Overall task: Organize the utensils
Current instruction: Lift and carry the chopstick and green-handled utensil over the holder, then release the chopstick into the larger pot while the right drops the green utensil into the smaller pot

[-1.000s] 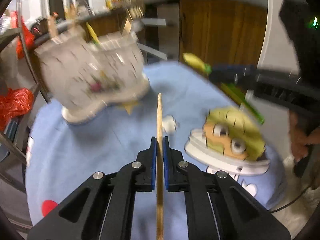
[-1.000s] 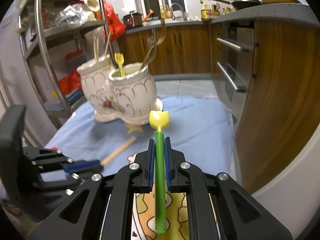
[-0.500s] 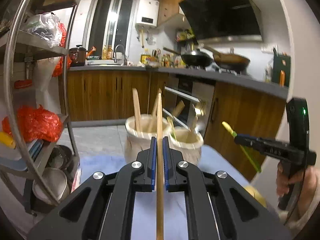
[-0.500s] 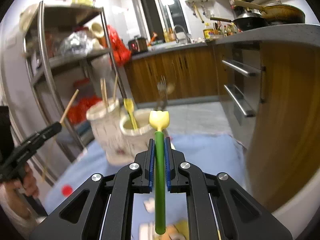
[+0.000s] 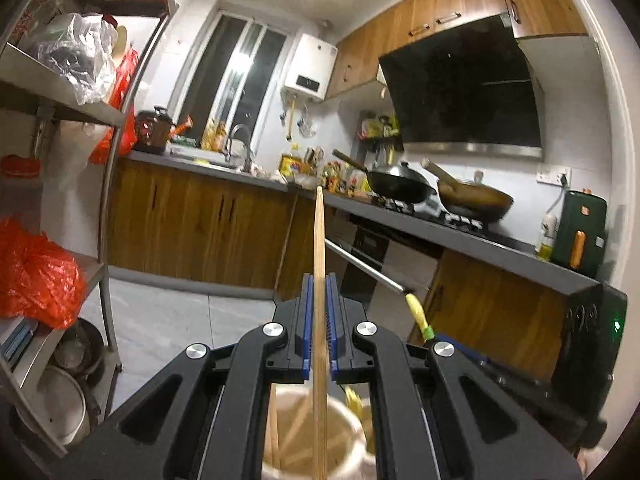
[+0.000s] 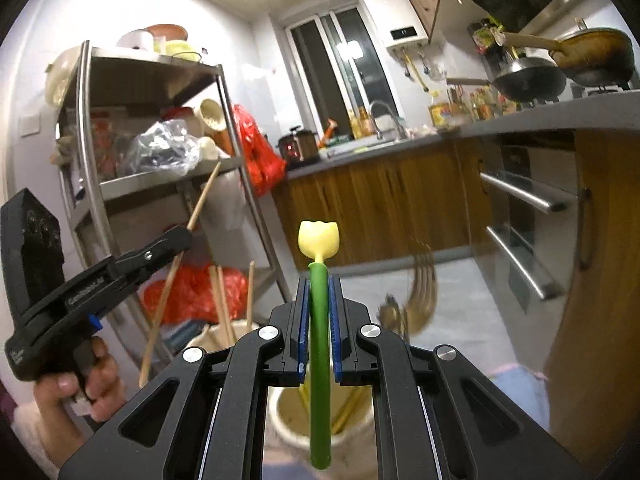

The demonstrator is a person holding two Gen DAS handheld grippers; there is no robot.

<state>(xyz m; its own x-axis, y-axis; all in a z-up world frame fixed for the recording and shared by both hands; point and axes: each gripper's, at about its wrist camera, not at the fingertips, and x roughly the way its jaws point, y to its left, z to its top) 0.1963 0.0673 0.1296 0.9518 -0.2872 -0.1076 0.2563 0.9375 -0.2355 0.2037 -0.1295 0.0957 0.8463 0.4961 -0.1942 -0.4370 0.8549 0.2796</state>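
left gripper (image 5: 319, 300) clamped on a wooden chopstick (image 5: 319, 240), blue pads pressed to both sides of the stick. chopstick running straight up out of the jaws toward the kitchen counter (image 5: 208, 168) and down past them into the mouth of a cream holder (image 5: 352, 432) right below, where other wooden sticks lean. seen from the right side, same chopstick (image 6: 176, 264) slanting, gripped near its upper third by the left gripper (image 6: 182, 240), lower end hanging beside the holder rim, whether inside or just outside cannot be told. hand (image 6: 80, 388) wrapped round the black grip.

right gripper (image 6: 319, 308) squeezed on a green-handled utensil (image 6: 320, 360) with a pale yellow tulip-shaped tip (image 6: 319, 238), handle upright between the blue pads, lower end hanging over the open compartment of the holder (image 6: 280, 420) underneath. yellow pieces already standing inside that compartment; wooden sticks in the neighbouring one to the left. blurred metal fork (image 6: 420, 296) poking up just right of the jaws. metal shelf rack (image 6: 152, 176) with red bags behind, blue cloth (image 6: 516, 384) at lower right.
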